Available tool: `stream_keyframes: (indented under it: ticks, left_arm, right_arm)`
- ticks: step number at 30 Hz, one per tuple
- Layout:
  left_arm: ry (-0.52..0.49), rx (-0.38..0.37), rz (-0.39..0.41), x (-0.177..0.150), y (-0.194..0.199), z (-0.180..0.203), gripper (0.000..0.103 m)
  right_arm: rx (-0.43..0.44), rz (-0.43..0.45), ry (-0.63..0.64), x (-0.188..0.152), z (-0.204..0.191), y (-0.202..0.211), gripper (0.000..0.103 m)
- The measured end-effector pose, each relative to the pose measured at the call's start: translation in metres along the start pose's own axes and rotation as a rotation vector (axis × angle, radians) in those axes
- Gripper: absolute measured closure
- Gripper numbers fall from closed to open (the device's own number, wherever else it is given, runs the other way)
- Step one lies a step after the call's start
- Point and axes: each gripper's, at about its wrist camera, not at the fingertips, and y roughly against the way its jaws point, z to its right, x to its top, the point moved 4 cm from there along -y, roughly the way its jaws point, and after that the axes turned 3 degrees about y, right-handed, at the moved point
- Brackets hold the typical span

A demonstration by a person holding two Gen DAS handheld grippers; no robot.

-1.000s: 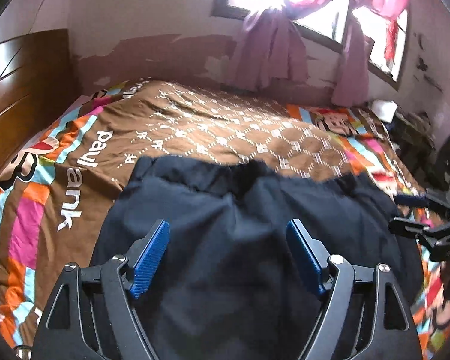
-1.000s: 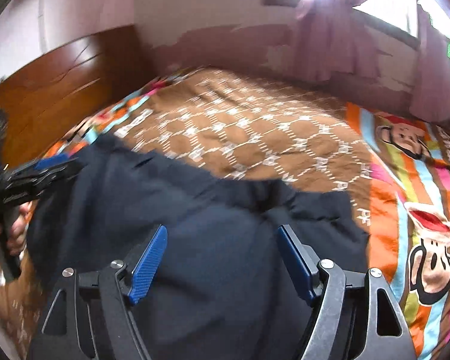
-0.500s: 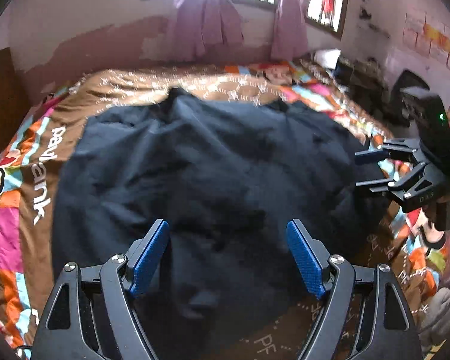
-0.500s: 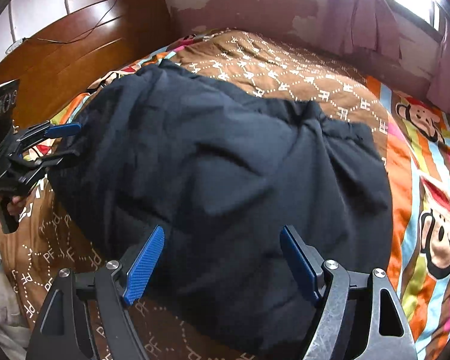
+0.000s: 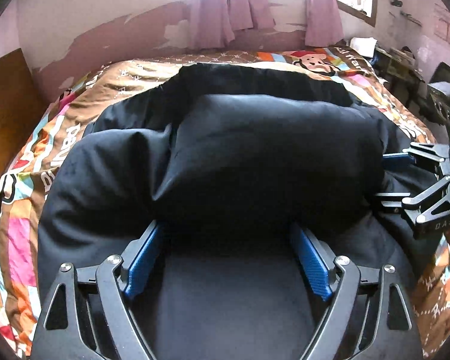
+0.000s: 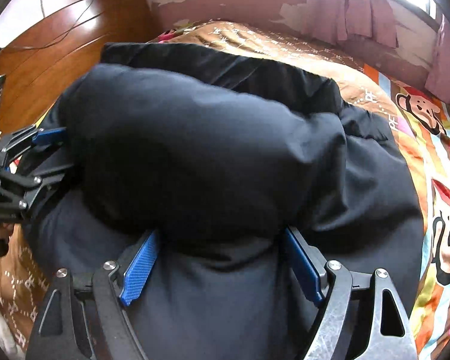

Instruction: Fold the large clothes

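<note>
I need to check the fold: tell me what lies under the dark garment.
The dark garment lies on a patterned bedspread, which shows all round it. Its puffed upper fold sits on its own lower layer. Whatever is between the layers or beneath the middle is covered.

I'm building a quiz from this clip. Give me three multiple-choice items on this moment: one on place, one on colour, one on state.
1. Where does the dark garment lie?
A. on the patterned bedspread
B. on the floor
C. on a chair

2. What colour are the curtains?
A. green
B. pink-purple
C. white

3. How does the garment lie?
A. spread flat, one layer
B. hanging from the window
C. a puffed fold turned over the lower part

Answers:
1 A, bedspread shows all around it.
2 B, seen at the window.
3 C, a bulging layer overlaps the cloth nearer the cameras.
</note>
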Motion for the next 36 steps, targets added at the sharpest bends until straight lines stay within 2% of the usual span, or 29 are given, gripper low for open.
stream_keyframes:
  ticks: [7,11,25,30,36]
  left_arm:
    - [0.062,0.009,0.007,0.023,-0.015,-0.025,0.021]
    - [0.075,0.009,0.015,0.032,-0.021,-0.033,0.021]
    - [0.166,0.021,0.016,0.051,-0.037,-0.057,0.02]
    - [0.209,0.056,0.053,0.057,-0.036,-0.071,0.02]
    - [0.207,0.066,-0.024,0.061,-0.053,-0.073,0.015]
  right_arm:
    - [0.019,0.005,-0.071,0.028,0.019,-0.023,0.019]
    - [0.012,0.0,-0.081,0.039,0.025,-0.034,0.013]
    - [-0.011,-0.009,-0.148,0.055,0.046,-0.058,0.002]
    - [-0.025,0.004,-0.172,0.063,0.055,-0.064,0.0]
    - [-0.045,0.027,-0.215,0.072,0.069,-0.071,0.0]
